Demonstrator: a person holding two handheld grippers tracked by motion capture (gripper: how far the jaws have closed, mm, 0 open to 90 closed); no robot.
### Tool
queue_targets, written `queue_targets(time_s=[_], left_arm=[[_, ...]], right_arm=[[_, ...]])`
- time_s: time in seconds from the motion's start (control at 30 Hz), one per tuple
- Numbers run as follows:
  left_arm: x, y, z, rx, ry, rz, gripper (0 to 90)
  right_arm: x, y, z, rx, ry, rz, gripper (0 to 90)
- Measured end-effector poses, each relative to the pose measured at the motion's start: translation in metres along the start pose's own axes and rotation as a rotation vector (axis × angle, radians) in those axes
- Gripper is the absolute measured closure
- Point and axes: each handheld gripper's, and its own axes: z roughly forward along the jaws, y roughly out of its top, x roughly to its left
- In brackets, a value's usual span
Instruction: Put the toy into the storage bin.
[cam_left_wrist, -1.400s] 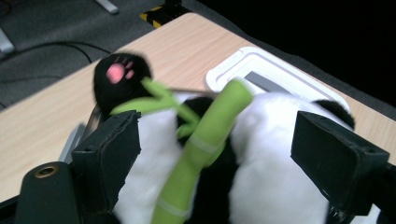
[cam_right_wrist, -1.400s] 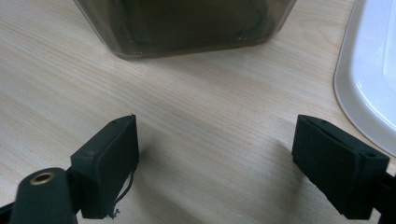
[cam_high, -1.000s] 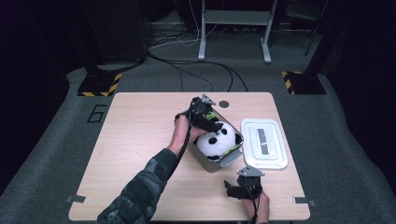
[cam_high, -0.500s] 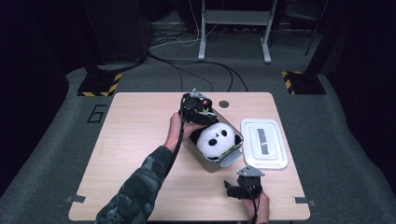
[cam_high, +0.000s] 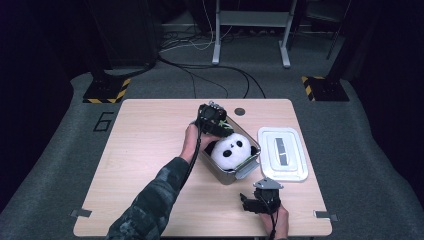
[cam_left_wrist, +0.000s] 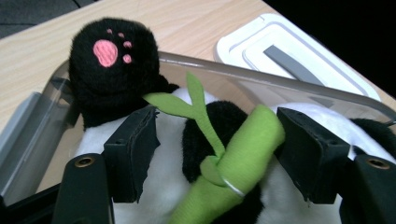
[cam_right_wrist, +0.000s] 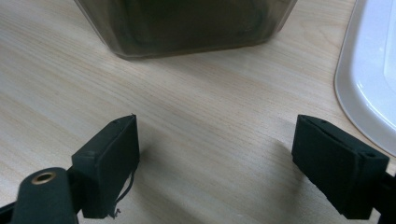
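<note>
A black-and-white panda toy (cam_high: 232, 150) lies in a clear grey box (cam_high: 246, 170) at the table's middle. My left gripper (cam_high: 219, 131) reaches into the box's far end. Its jaws have just been closing, and their pads now press on the panda (cam_left_wrist: 112, 65) and the green bamboo stalk (cam_left_wrist: 243, 154) it carries, so the left gripper (cam_left_wrist: 219, 140) is shut on the toy. My right gripper (cam_high: 250, 202) rests near the front edge of the table. In its own view the right gripper (cam_right_wrist: 217, 158) is open over bare wood, short of the box (cam_right_wrist: 187, 28).
The box's white lid (cam_high: 282, 152) lies flat to the right of the box, and its edge (cam_right_wrist: 373, 70) is close to my right jaw. A small dark disc (cam_high: 240, 111) sits near the table's far edge. Bare wood spreads over the left half of the table.
The left hand and gripper have shifted slightly at the box's far end, and the panda has moved a little with them. The right gripper has kept still.
</note>
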Motion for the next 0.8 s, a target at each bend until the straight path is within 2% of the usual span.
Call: queue_targets(time_s=[0.1, 0.23, 0.37, 0.57, 0.7, 0.73, 0.8], left_arm=[[0.000, 0.002, -0.002, -0.003, 0.000, 0.006, 30.3], [0.004, 0.000, 0.008, 0.035, -0.012, -0.032, 30.6], [0.003, -0.001, 0.012, 0.063, 0.001, -0.040, 32.0], [0.003, -0.002, 0.023, 0.150, 0.027, -0.049, 33.6], [0.002, -0.002, 0.026, 0.156, 0.039, -0.054, 33.9], [0.002, -0.001, 0.024, 0.168, 0.041, -0.038, 33.9], [-0.001, 0.001, 0.019, 0.154, 0.045, -0.033, 33.8]], right_arm=[[0.000, 0.000, 0.000, 0.000, -0.001, -0.002, 14.5], [0.000, 0.000, 0.000, 0.000, 0.000, 0.000, 14.5], [0.000, 0.000, 0.000, 0.000, 0.000, -0.001, 14.6], [0.000, 0.000, 0.000, -0.001, -0.002, 0.000, 14.6], [0.000, 0.000, 0.000, -0.002, -0.001, 0.000, 14.6], [0.000, 0.000, 0.000, -0.002, -0.001, 0.001, 14.6], [0.000, 0.000, 0.000, 0.000, -0.001, -0.003, 14.6]])
